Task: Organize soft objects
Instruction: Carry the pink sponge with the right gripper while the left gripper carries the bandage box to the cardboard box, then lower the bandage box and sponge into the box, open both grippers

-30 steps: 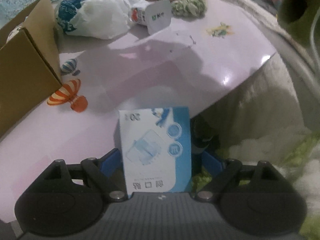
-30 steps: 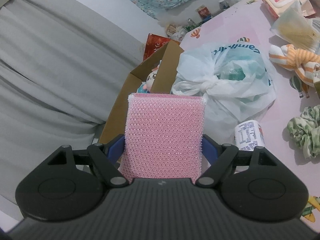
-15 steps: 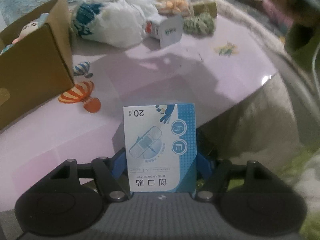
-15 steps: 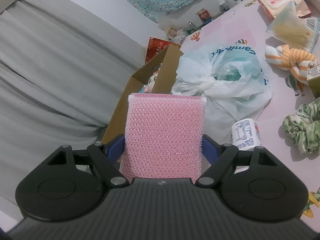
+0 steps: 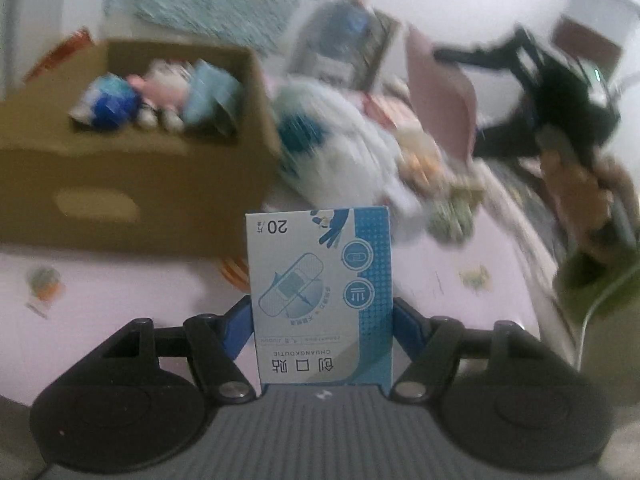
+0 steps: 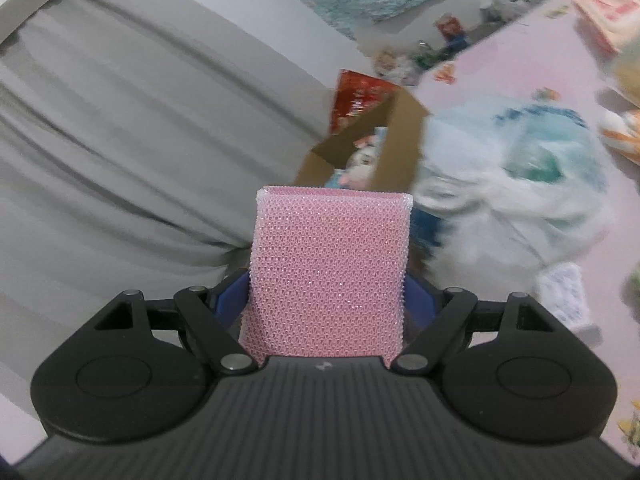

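My left gripper (image 5: pixel 320 316) is shut on a blue and white box of plasters (image 5: pixel 320 292), held above the pink table (image 5: pixel 120 292). Ahead to the left stands a brown cardboard box (image 5: pixel 132 176) holding soft toys (image 5: pixel 132 100). My right gripper (image 6: pixel 330 300) is shut on a pink mesh sponge (image 6: pixel 330 276), held upright in front of the same cardboard box (image 6: pixel 400 148). In the left wrist view the right gripper (image 5: pixel 552 92) shows at the upper right with the pink sponge (image 5: pixel 444 84) in it.
A knotted white and blue plastic bag (image 6: pixel 528 184) lies right of the cardboard box. A small white printed pack (image 6: pixel 568 300) sits near it. A green scrunchie (image 5: pixel 448 216) and a striped orange toy (image 5: pixel 420 160) lie further right. Grey sofa cushions (image 6: pixel 140 160) fill the left.
The left gripper closed on the plaster box, lifted it off the table and turned toward the cardboard box. The right gripper with the sponge rose a little.
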